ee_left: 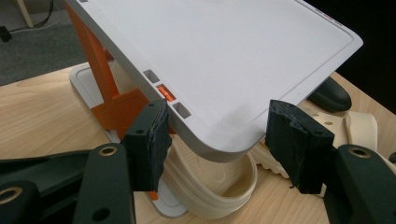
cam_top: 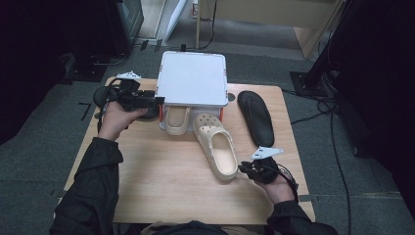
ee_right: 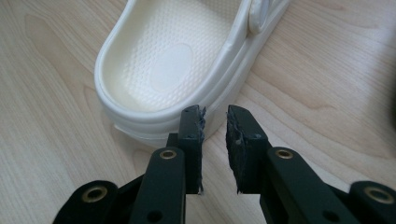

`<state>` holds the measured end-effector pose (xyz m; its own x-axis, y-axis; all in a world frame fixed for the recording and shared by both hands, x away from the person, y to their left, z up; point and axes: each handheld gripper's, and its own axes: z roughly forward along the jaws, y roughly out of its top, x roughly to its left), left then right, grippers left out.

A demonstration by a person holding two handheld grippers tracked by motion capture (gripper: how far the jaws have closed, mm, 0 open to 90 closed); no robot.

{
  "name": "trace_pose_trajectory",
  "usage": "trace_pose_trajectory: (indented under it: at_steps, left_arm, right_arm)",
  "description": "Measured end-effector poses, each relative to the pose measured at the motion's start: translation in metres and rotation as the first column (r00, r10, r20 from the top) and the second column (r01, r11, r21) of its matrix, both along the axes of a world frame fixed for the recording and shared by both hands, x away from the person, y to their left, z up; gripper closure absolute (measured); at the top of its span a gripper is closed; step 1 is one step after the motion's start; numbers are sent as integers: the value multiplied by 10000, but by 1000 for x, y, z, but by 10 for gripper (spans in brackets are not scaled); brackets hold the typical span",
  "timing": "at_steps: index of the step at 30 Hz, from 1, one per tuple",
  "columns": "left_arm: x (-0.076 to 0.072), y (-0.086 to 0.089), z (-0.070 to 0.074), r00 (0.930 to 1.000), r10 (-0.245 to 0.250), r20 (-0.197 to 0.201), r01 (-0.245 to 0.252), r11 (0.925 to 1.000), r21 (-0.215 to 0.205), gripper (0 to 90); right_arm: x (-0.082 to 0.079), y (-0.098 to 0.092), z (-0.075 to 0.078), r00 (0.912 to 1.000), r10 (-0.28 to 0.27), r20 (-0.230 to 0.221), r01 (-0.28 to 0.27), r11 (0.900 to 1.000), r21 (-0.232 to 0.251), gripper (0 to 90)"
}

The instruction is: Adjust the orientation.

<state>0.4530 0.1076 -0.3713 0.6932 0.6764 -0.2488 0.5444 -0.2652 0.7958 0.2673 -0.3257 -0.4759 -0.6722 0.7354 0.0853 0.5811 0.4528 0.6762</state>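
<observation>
Your right hand (cam_top: 280,188): it sits at the near right part of the table (cam_top: 161,191), with your sleeve coming in from the bottom edge.
Your right gripper (cam_top: 244,169): it points left at the heel of the cream clog (cam_top: 217,147). In the right gripper view its jaws stand just a little apart, with only a thin gap. They hold nothing. The tips are just beside the clog's heel rim (ee_right: 154,116); you cannot tell if they touch it.
Cream clog: it lies flat near the middle of the table, heel toward you, toe toward the white rack (cam_top: 193,78).
Your left hand (cam_top: 115,120): it reaches farther out, at the left side of the table, arm stretched forward.
Your left gripper (cam_top: 157,104): it points right at the rack's left edge. In the left gripper view its jaws are wide apart and hold nothing. One jaw is on each side of the corner of the rack's white top (ee_left: 224,60).
Second cream clog (cam_top: 177,119): it sits under the rack's top, heel sticking out toward you.
Orange posts (ee_left: 100,74): they hold the white top up.
Black sole (cam_top: 256,117): it lies flat at the far right, well apart from the clogs.
</observation>
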Motion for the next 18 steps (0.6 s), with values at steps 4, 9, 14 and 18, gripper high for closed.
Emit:
trace_pose_trajectory:
  at_steps: [4, 9, 14, 18]
  left_arm:
    - [0, 0, 0, 10000, -18, 20, 17, 10000, 43, 398]
    - [0, 0, 0, 10000, -10, 3, 10, 10000, 31, 395]
    - [0, 0, 0, 10000, -7, 10, 7, 10000, 36, 393]
    - [0, 0, -1, 10000, -23, 7, 23, 10000, 34, 389]
  right_arm:
    - [-1, -1, -2, 9997, 60, -235, -59, 10000, 13, 766]
    - [-6, 2, -4, 9985, 182, -510, -181, 9998, 23, 771]
    - [-8, 8, -6, 9972, 332, -671, -313, 9991, 283, 771]
    - [-9, 15, -7, 9962, 582, -654, -557, 9977, 392, 771]
